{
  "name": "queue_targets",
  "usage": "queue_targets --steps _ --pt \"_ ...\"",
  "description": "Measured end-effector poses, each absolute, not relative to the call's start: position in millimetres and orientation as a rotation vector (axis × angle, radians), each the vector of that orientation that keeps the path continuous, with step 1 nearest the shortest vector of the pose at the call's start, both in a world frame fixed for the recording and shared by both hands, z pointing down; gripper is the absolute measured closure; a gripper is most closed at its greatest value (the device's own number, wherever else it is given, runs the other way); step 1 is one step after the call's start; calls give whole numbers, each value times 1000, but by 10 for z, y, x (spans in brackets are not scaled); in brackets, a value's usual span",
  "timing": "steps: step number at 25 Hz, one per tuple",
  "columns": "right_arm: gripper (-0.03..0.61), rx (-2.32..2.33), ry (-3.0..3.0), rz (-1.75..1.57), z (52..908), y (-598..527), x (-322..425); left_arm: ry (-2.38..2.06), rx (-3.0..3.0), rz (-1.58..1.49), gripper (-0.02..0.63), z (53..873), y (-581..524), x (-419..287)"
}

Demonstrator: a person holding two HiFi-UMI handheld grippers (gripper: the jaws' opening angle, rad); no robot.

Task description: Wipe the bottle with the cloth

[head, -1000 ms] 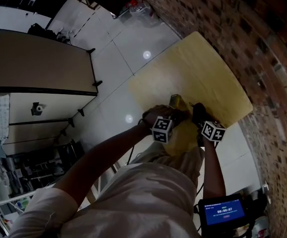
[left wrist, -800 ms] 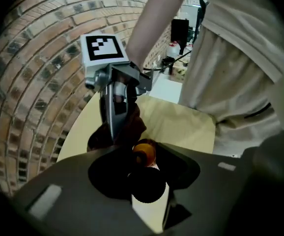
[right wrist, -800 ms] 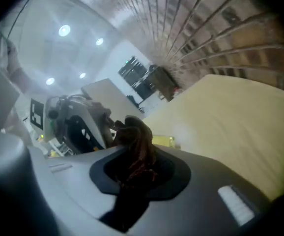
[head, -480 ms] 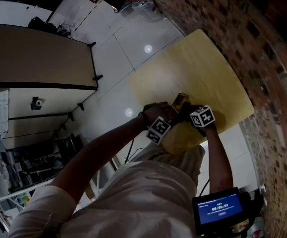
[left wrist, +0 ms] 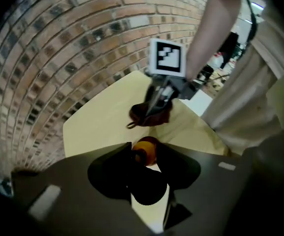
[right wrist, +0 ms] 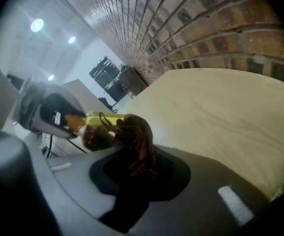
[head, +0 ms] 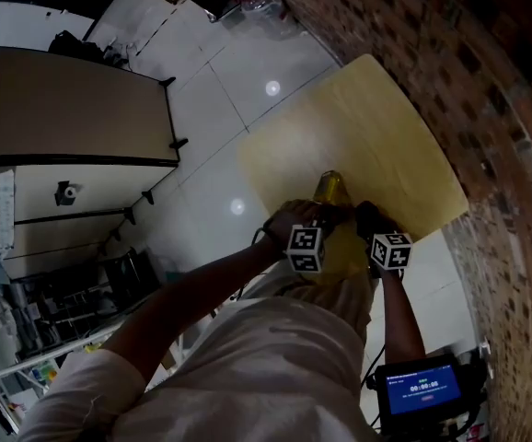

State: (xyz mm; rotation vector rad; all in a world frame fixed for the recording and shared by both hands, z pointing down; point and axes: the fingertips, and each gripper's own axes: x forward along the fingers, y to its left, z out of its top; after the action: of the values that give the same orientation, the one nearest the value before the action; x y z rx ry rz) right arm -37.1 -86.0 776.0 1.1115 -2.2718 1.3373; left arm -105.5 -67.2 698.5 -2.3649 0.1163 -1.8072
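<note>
A yellow bottle (head: pixel 329 190) with an orange cap (left wrist: pixel 144 150) stands near the front edge of the pale wooden table (head: pixel 386 145). My left gripper (head: pixel 324 212) comes down on it from above, shut on its cap end; in the right gripper view that gripper (right wrist: pixel 48 112) holds the bottle (right wrist: pixel 99 119). My right gripper (head: pixel 364 215) is shut on a dark red cloth (right wrist: pixel 137 136). The cloth (left wrist: pixel 149 114) hangs bunched from those jaws close beside the bottle; whether it touches the bottle I cannot tell.
A brick wall (head: pixel 487 81) runs along the table's far side. A brown-topped counter (head: pixel 63 109) stands to the left across the tiled floor (head: pixel 220 90). A small device with a blue screen (head: pixel 418 387) sits by my right side.
The right gripper with the cloth swung up against the bottle half a second ago and has drawn back toward me. The left gripper has rolled slightly while staying on the bottle.
</note>
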Motion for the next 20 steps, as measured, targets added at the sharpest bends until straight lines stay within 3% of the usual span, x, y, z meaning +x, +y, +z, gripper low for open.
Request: queue_targets --steps 5,11,20 --pt "506 961 -2389 1246 7551 -136 -677 536 -2479 -1921 439 6976 -802 -1002" --pt "506 1003 -2447 1262 7374 -330 -1089 901 -2489 -2082 439 7007 -860 -1006" --pt "506 1179 -2071 1467 7977 -496 -928 994 -2508 -2253 439 6963 -939 -973"
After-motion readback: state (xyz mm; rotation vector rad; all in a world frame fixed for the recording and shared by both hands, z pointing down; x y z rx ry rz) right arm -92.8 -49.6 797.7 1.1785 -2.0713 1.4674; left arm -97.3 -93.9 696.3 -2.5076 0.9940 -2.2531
